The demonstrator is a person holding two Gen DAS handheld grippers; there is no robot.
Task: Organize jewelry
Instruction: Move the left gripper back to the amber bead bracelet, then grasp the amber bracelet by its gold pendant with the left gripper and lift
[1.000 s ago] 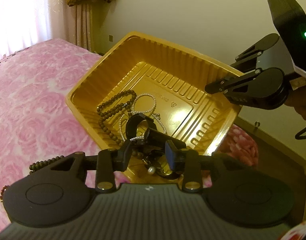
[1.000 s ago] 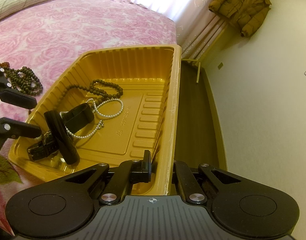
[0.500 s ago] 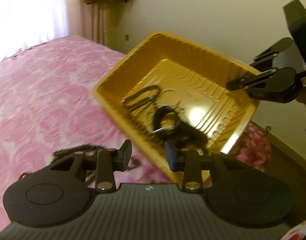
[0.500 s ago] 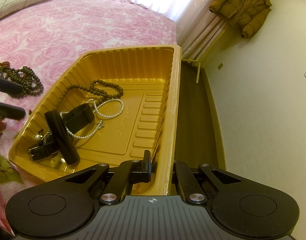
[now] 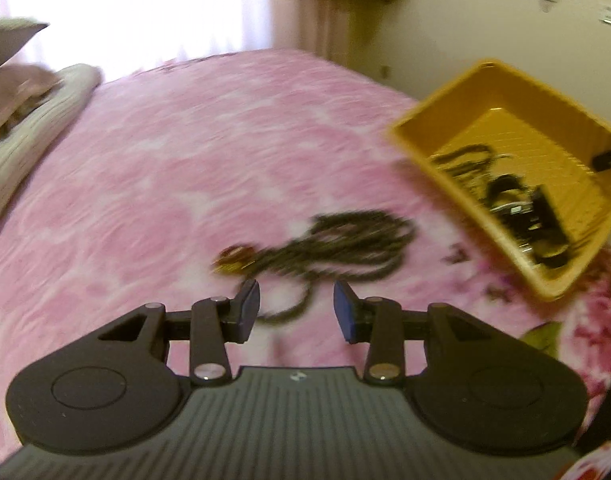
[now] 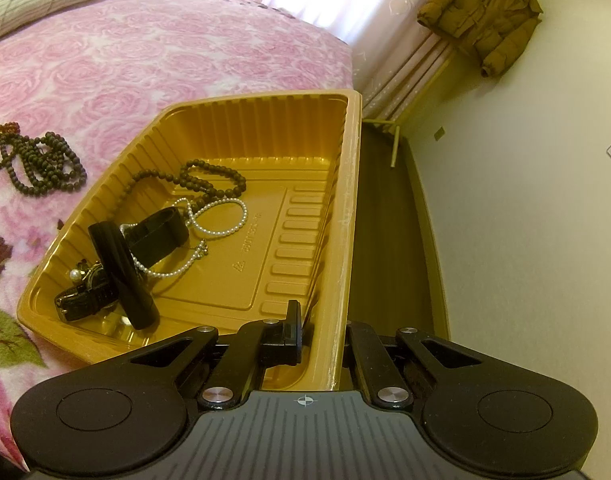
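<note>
A dark brown bead necklace (image 5: 345,244) with a red knot (image 5: 235,258) lies loose on the pink bedspread, also in the right wrist view (image 6: 45,164). My left gripper (image 5: 296,292) hovers just short of it, jaws opening, nothing between the blue pads. The gold plastic tray (image 5: 445,152) is off to its right. My right gripper (image 6: 325,340) is shut on the tray's near rim (image 6: 345,240), one finger inside and one outside. In the tray lie a brown bead string (image 6: 209,178), a pearl necklace (image 6: 221,220), a black bangle (image 6: 121,268) and a black watch (image 6: 81,300).
The tray sits at the bed's edge beside a dark floor strip (image 6: 385,240) and a cream wall. Folded bedding (image 5: 33,128) lies at the far left. A brown jacket (image 6: 481,20) hangs by the curtain. Open bedspread (image 5: 185,160) stretches beyond the necklace.
My left gripper has pulled out of the tray and swung left over the bed, so the loose bead necklace now lies in front of it. The right gripper and tray have not moved.
</note>
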